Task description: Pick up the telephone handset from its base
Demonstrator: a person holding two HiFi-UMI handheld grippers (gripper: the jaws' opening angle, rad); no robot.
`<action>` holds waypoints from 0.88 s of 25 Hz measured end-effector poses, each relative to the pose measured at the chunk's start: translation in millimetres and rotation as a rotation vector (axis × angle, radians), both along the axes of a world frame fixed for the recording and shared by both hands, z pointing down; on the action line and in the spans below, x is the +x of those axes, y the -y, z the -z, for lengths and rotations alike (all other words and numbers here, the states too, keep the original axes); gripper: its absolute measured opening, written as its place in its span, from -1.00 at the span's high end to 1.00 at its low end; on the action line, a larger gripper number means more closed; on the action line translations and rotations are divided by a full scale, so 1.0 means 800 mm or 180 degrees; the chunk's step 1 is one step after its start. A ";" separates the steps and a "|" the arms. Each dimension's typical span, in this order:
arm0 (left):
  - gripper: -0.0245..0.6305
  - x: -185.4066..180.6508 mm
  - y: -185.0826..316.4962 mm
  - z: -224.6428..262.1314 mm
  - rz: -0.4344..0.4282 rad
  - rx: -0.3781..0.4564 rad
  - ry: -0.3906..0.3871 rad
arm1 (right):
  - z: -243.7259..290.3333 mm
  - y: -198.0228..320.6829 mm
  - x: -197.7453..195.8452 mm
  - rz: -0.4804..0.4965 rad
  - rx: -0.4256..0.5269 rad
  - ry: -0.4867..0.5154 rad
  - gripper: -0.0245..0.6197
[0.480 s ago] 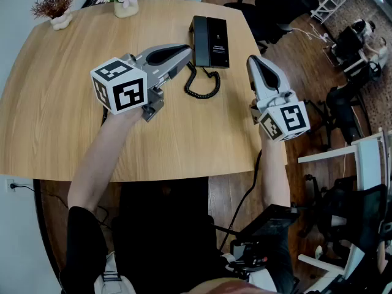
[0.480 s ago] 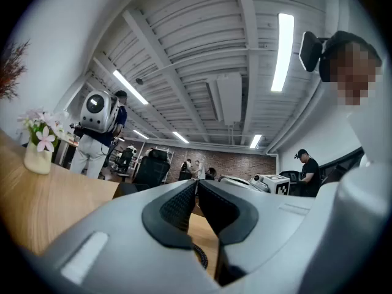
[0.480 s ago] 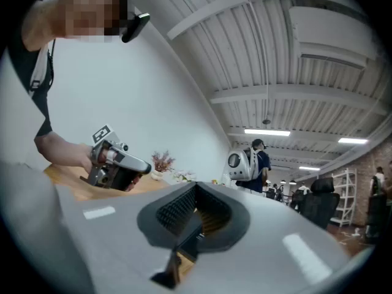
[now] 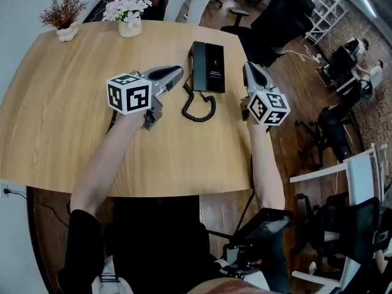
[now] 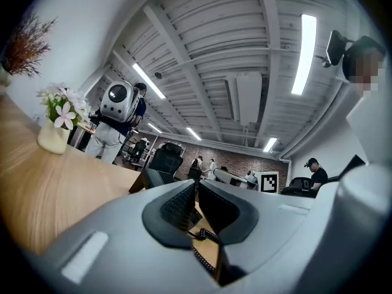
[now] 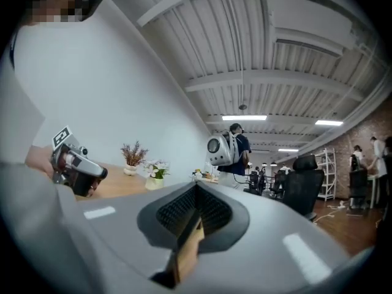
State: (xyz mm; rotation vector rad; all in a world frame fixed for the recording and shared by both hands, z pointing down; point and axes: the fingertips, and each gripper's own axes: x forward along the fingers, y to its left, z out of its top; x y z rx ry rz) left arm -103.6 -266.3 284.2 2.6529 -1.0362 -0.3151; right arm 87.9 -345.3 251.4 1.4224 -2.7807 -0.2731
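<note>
This is an open-plan office. A rounded wooden meeting table (image 4: 61, 133) carries a desk telephone (image 4: 208, 59) at twelve o'clock and potted plants (image 4: 130, 23) at eleven. Black swivel chairs (image 4: 278, 17) stand at one o'clock, with white shelving (image 4: 326, 3) beyond them. Overhead, strip lights (image 5: 304, 54) hang among bare ceiling beams, and the far wall (image 5: 239, 163) is brick.

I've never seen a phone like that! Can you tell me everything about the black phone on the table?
The telephone is black, flat and rectangular, plastic by its look, with small pale print on the base. Its handset lies in its cradle along the left side in the head view. A curly black cord loops from the near end onto the wooden table. The phone sits in the table's far right part, between the left gripper and right gripper; neither touches it.
</note>
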 end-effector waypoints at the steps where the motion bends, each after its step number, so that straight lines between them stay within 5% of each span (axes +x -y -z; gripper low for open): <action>1: 0.85 -0.002 0.006 -0.002 0.0015 -0.0020 -0.0005 | 0.001 0.010 -0.001 -0.0009 -0.0012 0.0006 0.91; 6: 0.85 0.000 0.027 -0.017 0.0057 -0.0081 -0.0030 | -0.006 0.027 -0.014 -0.0029 0.0182 -0.0030 0.91; 11: 0.92 0.010 0.036 -0.044 0.0039 -0.0224 0.0126 | -0.051 0.012 -0.030 0.0029 0.0368 -0.0648 0.91; 16: 0.92 0.010 0.029 -0.046 0.0155 -0.0217 0.0360 | -0.045 0.000 -0.040 0.0171 0.0384 -0.0620 0.91; 22: 0.80 -0.003 0.070 -0.055 0.0211 -0.0434 0.0011 | -0.058 0.012 -0.039 0.0219 0.0305 -0.0631 0.91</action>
